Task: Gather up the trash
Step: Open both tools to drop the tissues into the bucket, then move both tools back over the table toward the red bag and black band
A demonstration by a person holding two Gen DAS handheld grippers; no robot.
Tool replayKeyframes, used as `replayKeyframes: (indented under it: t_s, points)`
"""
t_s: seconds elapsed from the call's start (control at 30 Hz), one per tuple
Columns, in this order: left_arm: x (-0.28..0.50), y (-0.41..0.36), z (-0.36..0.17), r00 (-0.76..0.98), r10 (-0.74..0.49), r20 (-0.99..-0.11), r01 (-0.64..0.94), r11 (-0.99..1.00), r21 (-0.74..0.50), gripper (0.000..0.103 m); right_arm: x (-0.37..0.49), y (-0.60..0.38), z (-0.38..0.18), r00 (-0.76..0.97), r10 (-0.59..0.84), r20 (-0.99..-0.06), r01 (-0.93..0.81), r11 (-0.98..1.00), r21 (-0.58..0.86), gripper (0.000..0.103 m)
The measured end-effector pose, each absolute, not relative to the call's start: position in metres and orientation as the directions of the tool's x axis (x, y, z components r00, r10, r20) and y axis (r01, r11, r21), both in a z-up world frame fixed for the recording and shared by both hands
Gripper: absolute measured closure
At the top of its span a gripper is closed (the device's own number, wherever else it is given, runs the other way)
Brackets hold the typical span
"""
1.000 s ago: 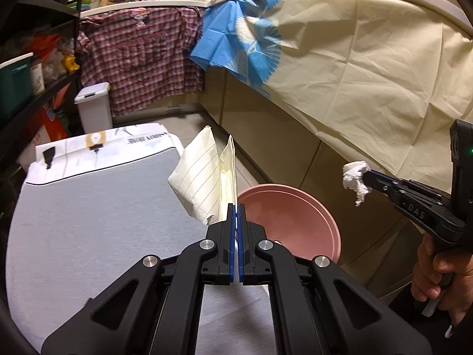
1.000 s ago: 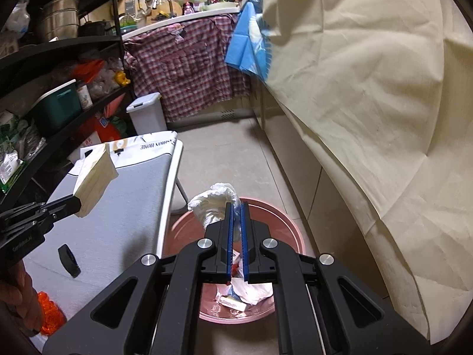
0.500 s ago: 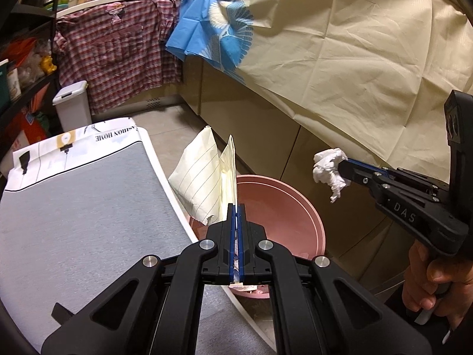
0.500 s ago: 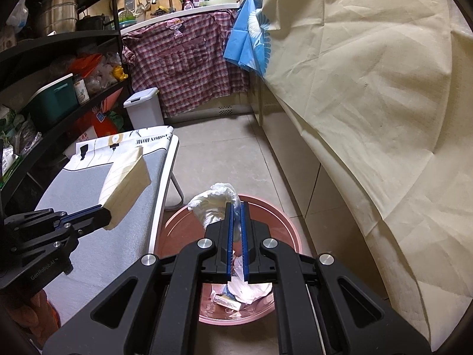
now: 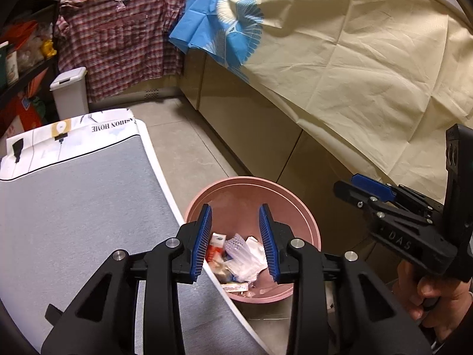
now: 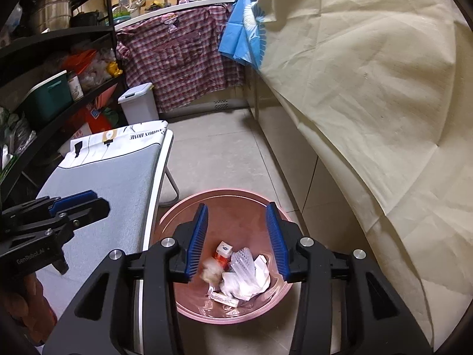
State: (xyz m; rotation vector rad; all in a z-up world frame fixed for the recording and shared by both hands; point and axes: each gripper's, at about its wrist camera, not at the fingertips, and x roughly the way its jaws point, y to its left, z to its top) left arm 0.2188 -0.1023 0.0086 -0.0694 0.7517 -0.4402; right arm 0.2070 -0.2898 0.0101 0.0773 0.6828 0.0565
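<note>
A pink trash bin (image 5: pixel 298 207) stands on the floor beside the ironing board and also shows in the right wrist view (image 6: pixel 224 196). Crumpled white tissues, a mesh sleeve and small wrappers lie in it as a trash pile (image 5: pixel 241 254) (image 6: pixel 245 275). My left gripper (image 5: pixel 235 242) is open and empty above the bin's left rim. My right gripper (image 6: pixel 236 239) is open and empty right over the bin. A blurred wad (image 6: pixel 210 271) is in mid-fall under it. Each gripper shows in the other's view: the right (image 5: pixel 360 185), the left (image 6: pixel 78 201).
A grey ironing board (image 5: pixel 77 207) (image 6: pixel 106 177) lies left of the bin. Cabinets draped with a cream cloth (image 5: pixel 369 68) run along the right. A white lidded bin (image 6: pixel 137 103), plaid shirts (image 5: pixel 118 41) and dark shelves (image 6: pixel 44 68) stand at the back.
Both grippers opened over the bin. The lined paper left my left gripper and the white tissue left my right gripper; both dropped toward the trash pile.
</note>
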Motion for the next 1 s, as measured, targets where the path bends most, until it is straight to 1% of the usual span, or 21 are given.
replayKeyframes:
  t_s: [0.33,0.73,0.87,1.0]
  points:
    - [0.187,-0.063,0.018,0.690,-0.371,-0.622,0.340,0.924,-0.174,0.071,0.195,-0.279,0.017,0.794,0.098,-0.600,-0.055,0.994,0.090,0.061]
    - [0.125,0.046,0.020,0.734,-0.275,-0.621,0.221,0.961,-0.165,0.071,0.155,-0.229,0.028,0.796,0.201,-0.571,-0.178,0.979,0.097,0.061]
    - [0.098,0.072,0.018,0.721,-0.276,-0.636,0.212,0.961,-0.177,0.071,0.145,-0.203,0.028,0.783,0.238,-0.574,-0.237,0.968,0.079,0.061]
    - [0.071,0.090,0.005,0.692,-0.274,-0.668,0.208,0.962,-0.179,0.070,0.138,-0.181,0.027,0.771,0.267,-0.578,-0.285,0.957,0.062,0.061]
